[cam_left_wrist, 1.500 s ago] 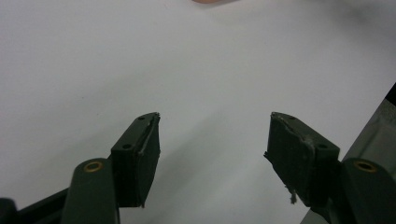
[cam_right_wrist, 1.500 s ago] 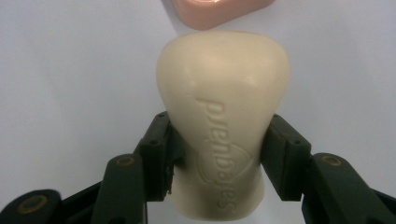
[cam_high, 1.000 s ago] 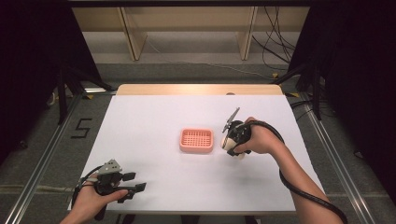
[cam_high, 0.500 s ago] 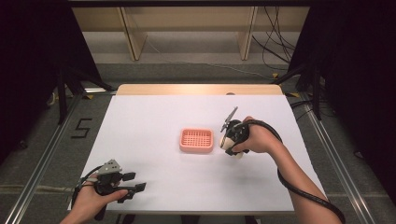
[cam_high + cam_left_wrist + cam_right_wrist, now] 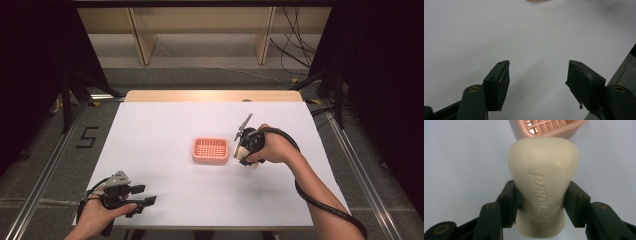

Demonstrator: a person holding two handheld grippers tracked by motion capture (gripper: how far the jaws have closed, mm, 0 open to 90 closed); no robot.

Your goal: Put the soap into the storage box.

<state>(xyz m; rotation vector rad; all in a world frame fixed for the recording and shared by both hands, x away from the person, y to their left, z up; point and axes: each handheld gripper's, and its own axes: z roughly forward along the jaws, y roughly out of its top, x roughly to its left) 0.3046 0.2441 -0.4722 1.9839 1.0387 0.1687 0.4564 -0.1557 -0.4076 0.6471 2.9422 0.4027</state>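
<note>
Cream soap bar point(image 5: 543, 192): pinched across its waist by your right gripper point(image 5: 543, 205); embossed lettering faces the camera, rounded end points toward the dish. From the high view it hangs just beside the dish's right edge, low over the table, not yet above the grid.
Right gripper point(image 5: 246, 150): both pads pressed on the bar's sides, firm hold, no gap visible. Against the two earlier high-view pictures your hand sits in the same spot with the same tilt. No change.
Pink soap dish point(image 5: 210, 150): slotted tray, empty, mid-table. In the right gripper view its near rim point(image 5: 549, 128) lies just past the bar's tip. Same place as a second ago.
Left gripper point(image 5: 132, 196): near front-left corner of the table, well apart from dish and soap. Its jaws stand spread with only white surface between them point(image 5: 537, 82); holding nothing. Unmoved too.
White table point(image 5: 165, 120): otherwise bare sheet over a wooden top.
Reading: a pause, you hold the bar beside the dish. Carry looks nearly done; what remains, by my judgement, is a short shift over the grid, lowering, then release.
Watch: the bar looks smooth; a slack pinch could let it slide.
</note>
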